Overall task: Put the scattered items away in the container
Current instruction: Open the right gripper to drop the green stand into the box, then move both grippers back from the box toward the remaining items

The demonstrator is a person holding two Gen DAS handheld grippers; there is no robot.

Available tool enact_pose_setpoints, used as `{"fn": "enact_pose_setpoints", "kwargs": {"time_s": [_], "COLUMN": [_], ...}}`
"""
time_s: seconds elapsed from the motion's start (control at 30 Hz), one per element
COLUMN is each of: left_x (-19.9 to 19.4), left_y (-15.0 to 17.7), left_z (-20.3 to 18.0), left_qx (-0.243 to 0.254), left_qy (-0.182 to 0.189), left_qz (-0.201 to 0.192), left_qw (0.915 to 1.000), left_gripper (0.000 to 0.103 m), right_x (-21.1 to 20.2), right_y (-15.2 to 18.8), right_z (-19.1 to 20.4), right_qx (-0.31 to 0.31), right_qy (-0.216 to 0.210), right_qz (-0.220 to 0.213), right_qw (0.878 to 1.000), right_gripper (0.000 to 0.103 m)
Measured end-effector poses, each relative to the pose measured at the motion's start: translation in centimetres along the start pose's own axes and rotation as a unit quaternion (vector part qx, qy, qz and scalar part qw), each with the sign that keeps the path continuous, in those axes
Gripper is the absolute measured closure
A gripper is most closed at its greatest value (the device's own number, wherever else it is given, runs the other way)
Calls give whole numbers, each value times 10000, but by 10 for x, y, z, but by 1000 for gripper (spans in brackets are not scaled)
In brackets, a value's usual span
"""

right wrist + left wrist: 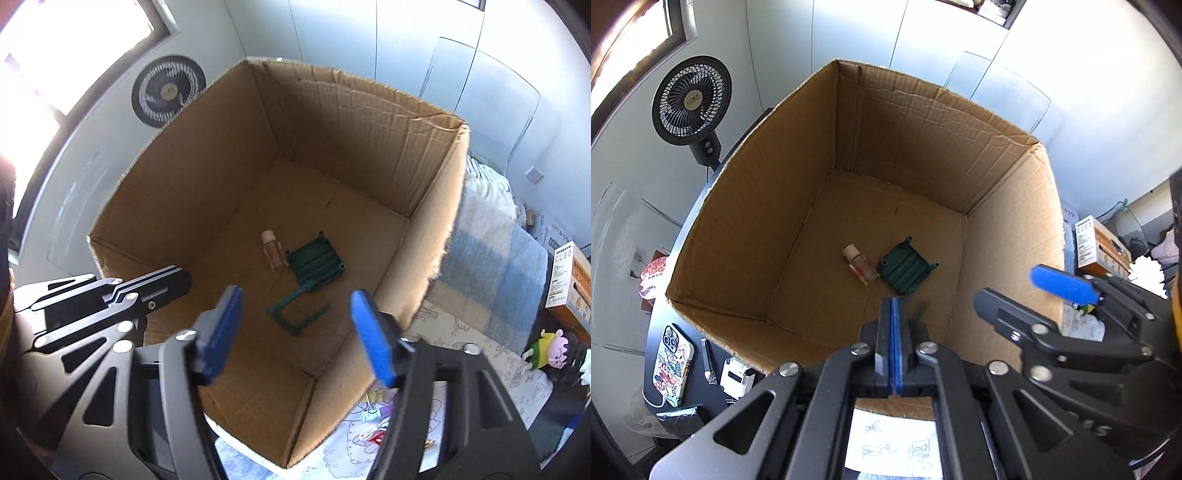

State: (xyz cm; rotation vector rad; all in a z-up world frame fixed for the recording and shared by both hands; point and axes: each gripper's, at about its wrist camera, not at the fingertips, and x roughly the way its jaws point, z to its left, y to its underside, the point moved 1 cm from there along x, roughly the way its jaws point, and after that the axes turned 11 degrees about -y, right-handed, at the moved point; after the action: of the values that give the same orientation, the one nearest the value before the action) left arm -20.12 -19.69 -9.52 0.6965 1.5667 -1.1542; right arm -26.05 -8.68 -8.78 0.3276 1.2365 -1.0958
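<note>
A big open brown cardboard box sits right in front of both grippers, which hang over its near edge and look down into it. On the box floor lies a small clear glass bottle with a pink cap, and touching its side is a dark green plastic square piece with little pegs at its corners. From the right wrist view a thin dark green plastic frame lies just in front of the square piece, closer to the grippers. All three things are down low, well apart from the fingers. The left gripper has its two blue-lined fingers pressed tight together with nothing between them. The right gripper has its blue pads spread wide apart and holds nothing. Beside the box on the dark table lie a phone in a cartoon case and a small white gadget. A round black fan stands behind; the writing on its middle badge is too small to read. On the far right stands a white and orange carton with print that is too tiny to read, and a pink pig toy.
</note>
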Motion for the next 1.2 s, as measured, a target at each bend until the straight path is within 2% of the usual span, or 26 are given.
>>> {"fn": "enact_pose_setpoints", "kwargs": {"time_s": [0.03,0.07,0.1,0.13,0.17,0.2,0.27,0.43,0.67,0.8,1.07,1.2], "left_x": [-2,-4,-5,-7,-10,-14,-23,-49,-72,-72,-77,-65], "left_y": [0,-1,-1,-1,-2,-2,-2,0,30,49,84,103], "left_z": [2,3,5,6,8,10,13,-4,-80,-121,-201,-226], "left_qx": [-30,-59,-89,-119,-142,-161,-183,89,1084,1386,2079,2342], "left_qy": [-1,-2,-3,-4,-56,-139,-52,-15,151,292,557,648], "left_qz": [-21,-43,-64,-85,-132,-196,-292,-560,-734,-611,-530,-309], "left_qw": [10000,10000,9999,9999,9998,9996,9994,9984,9913,9880,9751,9695], "left_gripper": [99,92,75,63,28,2,0,0,0,0,0,0], "right_x": [-4,-10,-16,-23,-30,-37,-53,-89,-127,-148,-192,-199], "right_y": [1,1,2,2,3,4,7,23,71,108,173,198], "right_z": [-2,-4,-6,-8,-10,-13,-18,-28,-66,-100,-148,-165], "right_qx": [40,76,109,141,188,250,339,281,610,989,1581,1765], "right_qy": [-3,-3,0,4,-43,-140,-268,-141,170,329,561,655], "right_qz": [-56,-129,-219,-308,-410,-524,-731,-999,-1133,-1171,-1398,-1340], "right_qw": [10000,9999,9997,9994,9990,9982,9964,9945,9915,9876,9759,9729], "right_gripper": [19,14,10,1,0,0,0,0,0,0,0,0]}}
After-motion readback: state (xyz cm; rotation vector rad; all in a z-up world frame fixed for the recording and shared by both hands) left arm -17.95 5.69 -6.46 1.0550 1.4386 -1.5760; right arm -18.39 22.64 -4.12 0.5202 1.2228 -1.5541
